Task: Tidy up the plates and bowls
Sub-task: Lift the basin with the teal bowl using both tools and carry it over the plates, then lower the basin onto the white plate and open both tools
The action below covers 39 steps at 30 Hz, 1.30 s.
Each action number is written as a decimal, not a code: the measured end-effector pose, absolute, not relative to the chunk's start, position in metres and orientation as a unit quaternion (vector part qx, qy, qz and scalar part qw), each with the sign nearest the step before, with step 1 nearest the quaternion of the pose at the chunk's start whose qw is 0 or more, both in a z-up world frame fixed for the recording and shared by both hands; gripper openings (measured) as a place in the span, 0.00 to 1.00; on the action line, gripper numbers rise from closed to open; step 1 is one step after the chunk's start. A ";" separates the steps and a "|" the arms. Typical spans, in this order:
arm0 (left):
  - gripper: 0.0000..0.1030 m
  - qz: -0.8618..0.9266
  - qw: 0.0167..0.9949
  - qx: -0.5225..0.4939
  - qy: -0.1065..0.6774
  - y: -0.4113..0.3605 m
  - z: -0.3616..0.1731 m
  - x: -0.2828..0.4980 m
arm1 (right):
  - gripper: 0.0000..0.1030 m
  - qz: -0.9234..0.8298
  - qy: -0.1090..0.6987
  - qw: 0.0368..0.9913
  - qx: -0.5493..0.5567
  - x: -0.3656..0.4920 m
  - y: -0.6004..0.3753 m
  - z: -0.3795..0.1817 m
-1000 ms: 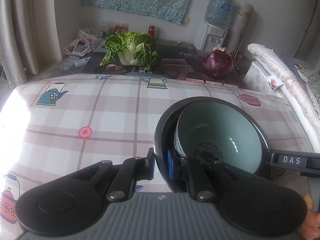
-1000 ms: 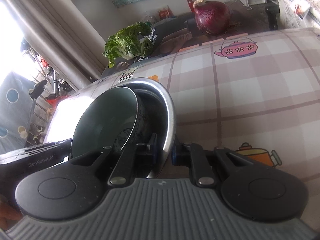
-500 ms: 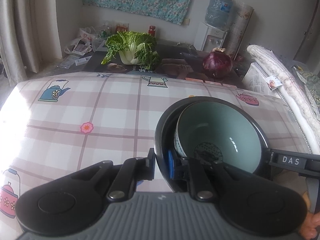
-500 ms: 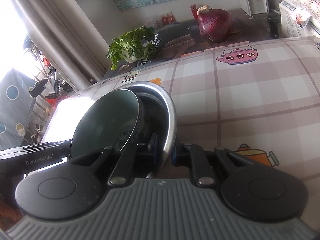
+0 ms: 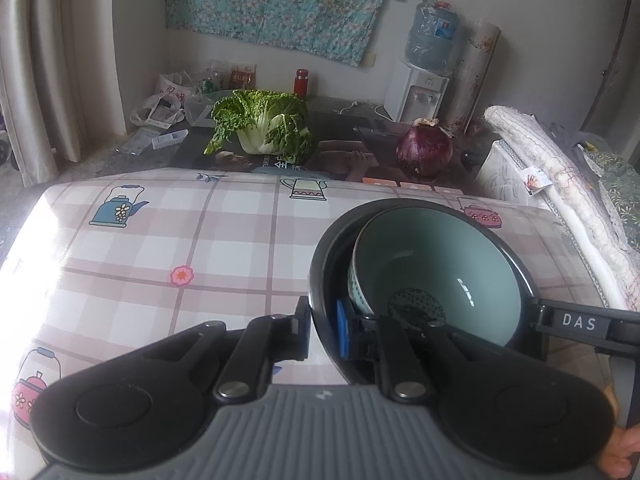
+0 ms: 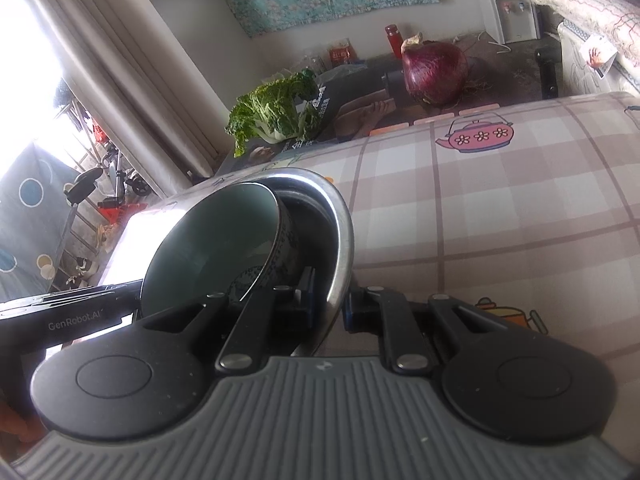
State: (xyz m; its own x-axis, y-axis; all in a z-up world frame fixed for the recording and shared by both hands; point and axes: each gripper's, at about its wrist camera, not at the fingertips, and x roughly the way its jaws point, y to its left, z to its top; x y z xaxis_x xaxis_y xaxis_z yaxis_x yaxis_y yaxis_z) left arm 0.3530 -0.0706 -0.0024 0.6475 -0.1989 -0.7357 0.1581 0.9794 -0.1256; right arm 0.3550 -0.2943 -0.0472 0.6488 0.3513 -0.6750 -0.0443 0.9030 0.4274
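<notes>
A pale green ceramic bowl [image 5: 436, 268] with a dotted pattern lies tilted inside a larger metal bowl [image 5: 320, 276]. Both grippers hold the metal bowl by its rim, on opposite sides, above the checked tablecloth [image 5: 160, 248]. My left gripper [image 5: 322, 326] is shut on the left rim. My right gripper [image 6: 330, 300] is shut on the metal bowl's [image 6: 340, 240] right rim, with the green bowl [image 6: 208, 252] leaning to the left inside. Each gripper's body shows in the other's view.
A leafy cabbage [image 5: 262, 126] and a big red onion [image 5: 424, 150] lie on a dark poster beyond the table's far edge. A rolled quilt [image 5: 560, 184] runs along the right. A water dispenser [image 5: 420, 80] stands at the back wall. Curtains hang at the left.
Both grippers and the bowls they hold have risen slightly and tipped back, so more of the room beyond the table shows. The grips have not changed.
</notes>
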 end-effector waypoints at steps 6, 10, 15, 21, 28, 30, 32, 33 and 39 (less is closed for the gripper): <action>0.13 -0.103 0.914 -0.028 0.393 -0.068 0.025 0.326 | 0.12 0.111 0.395 0.891 0.192 0.332 -0.293 -0.020; 0.14 -0.113 0.917 -0.026 0.383 -0.064 0.043 0.295 | 0.12 0.113 0.392 0.892 0.196 0.304 -0.290 -0.002; 0.13 -0.118 0.917 -0.031 0.380 -0.054 0.051 0.250 | 0.12 0.116 0.397 0.888 0.200 0.254 -0.283 0.011; 0.13 -0.109 0.912 -0.038 0.394 -0.042 0.036 0.199 | 0.13 0.117 0.413 0.883 0.192 0.195 -0.267 0.005; 0.13 -0.100 0.897 -0.048 0.427 -0.033 0.002 0.174 | 0.12 0.108 0.442 0.868 0.198 0.153 -0.257 -0.027; 0.13 -0.097 0.898 -0.044 0.428 -0.032 -0.002 0.171 | 0.12 0.106 0.446 0.868 0.191 0.149 -0.252 -0.033; 0.13 -0.095 0.898 -0.041 0.427 -0.030 -0.004 0.170 | 0.12 0.106 0.444 0.870 0.187 0.146 -0.248 -0.037; 0.13 -0.095 0.898 -0.042 0.428 -0.029 -0.005 0.169 | 0.12 0.106 0.441 0.873 0.181 0.146 -0.246 -0.037; 0.13 -0.108 0.906 -0.032 0.409 -0.028 -0.002 0.161 | 0.15 0.091 0.440 0.882 0.139 0.148 -0.237 -0.037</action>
State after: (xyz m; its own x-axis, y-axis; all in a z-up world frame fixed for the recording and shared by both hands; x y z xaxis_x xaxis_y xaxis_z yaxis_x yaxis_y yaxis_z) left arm 0.1606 -0.0282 -0.0022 0.6420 -0.2228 -0.7336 0.1702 0.9744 -0.1471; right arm 0.1476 -0.2368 -0.0368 0.5962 0.2836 -0.7511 -0.0385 0.9446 0.3261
